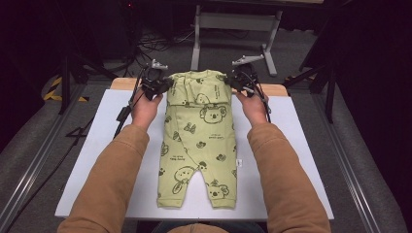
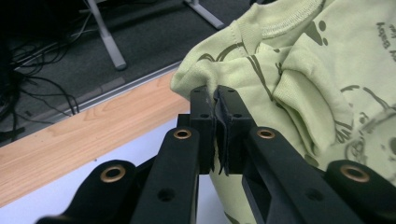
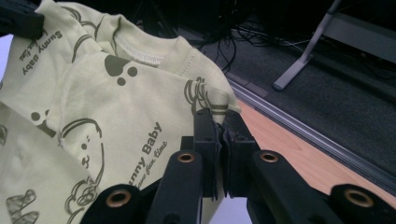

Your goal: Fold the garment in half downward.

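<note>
1. A light green baby romper (image 1: 199, 145) printed with koalas lies on the white table top (image 1: 111, 145), its long axis running from 12 o'clock to 6 o'clock in the high view. The neck end points to 12 o'clock, away from the person; the two legs point to 6 o'clock, ending near the table's near edge.
2. The sleeves look folded in across the chest, so the top part shows as a compact block.
3. The left gripper (image 1: 160, 86) is at about 11 o'clock of the garment, at its upper left corner. The left gripper view shows the jaws clenched on a pinch of green fabric at the shoulder.
4. The right gripper (image 1: 233, 82) is at about 1 o'clock, at the upper right corner. In the right gripper view its jaws are pressed together on the fabric edge at that shoulder.
5. The high view gives the whole garment, both orange-brown sleeves (image 1: 111, 179) of the person and the hands behind the grippers.
6. The gripper views add detail that is too small from above: the ribbed neckline (image 2: 289, 23), the stitched collar seam, and the printed words "Sunny Baby" (image 3: 147, 149).
7. Both gripper views also show the wooden strip (image 2: 93, 135) along the table's far edge, and the dark floor with cables beyond it.
</note>
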Demonstrator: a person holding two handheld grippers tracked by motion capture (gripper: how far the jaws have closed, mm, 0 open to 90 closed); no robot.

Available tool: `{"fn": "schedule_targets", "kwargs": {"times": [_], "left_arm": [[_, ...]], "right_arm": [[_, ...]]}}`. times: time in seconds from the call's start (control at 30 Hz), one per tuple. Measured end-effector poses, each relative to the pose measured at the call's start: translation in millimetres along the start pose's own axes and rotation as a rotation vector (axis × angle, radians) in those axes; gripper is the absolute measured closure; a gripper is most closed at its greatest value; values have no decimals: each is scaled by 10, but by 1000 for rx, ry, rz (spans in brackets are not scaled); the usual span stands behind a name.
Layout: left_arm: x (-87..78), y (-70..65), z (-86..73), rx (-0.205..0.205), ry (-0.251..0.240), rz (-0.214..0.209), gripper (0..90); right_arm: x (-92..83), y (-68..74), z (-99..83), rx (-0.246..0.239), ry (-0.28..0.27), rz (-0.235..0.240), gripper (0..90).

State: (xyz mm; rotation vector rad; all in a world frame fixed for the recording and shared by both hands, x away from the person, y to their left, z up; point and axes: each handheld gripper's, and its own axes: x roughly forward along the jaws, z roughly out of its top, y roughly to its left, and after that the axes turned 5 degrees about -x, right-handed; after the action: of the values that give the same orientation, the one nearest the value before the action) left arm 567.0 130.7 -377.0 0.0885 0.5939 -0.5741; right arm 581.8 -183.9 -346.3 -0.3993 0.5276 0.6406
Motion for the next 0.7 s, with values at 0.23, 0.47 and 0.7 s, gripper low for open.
{"fn": "schedule_targets", "kwargs": {"times": [0.23,0.47,0.7], "left_arm": [[-55,7,-96,-1,-11,-34,858],[-77,8,-222,1,14,-71,857],[-41,-13,-315,-8,39,-94,856]], "right_arm": [[-41,35,-109,20,-16,33,861],[-99,137,-212,24,-32,77,860],[-37,170,-298,47,-13,100,859]]}}
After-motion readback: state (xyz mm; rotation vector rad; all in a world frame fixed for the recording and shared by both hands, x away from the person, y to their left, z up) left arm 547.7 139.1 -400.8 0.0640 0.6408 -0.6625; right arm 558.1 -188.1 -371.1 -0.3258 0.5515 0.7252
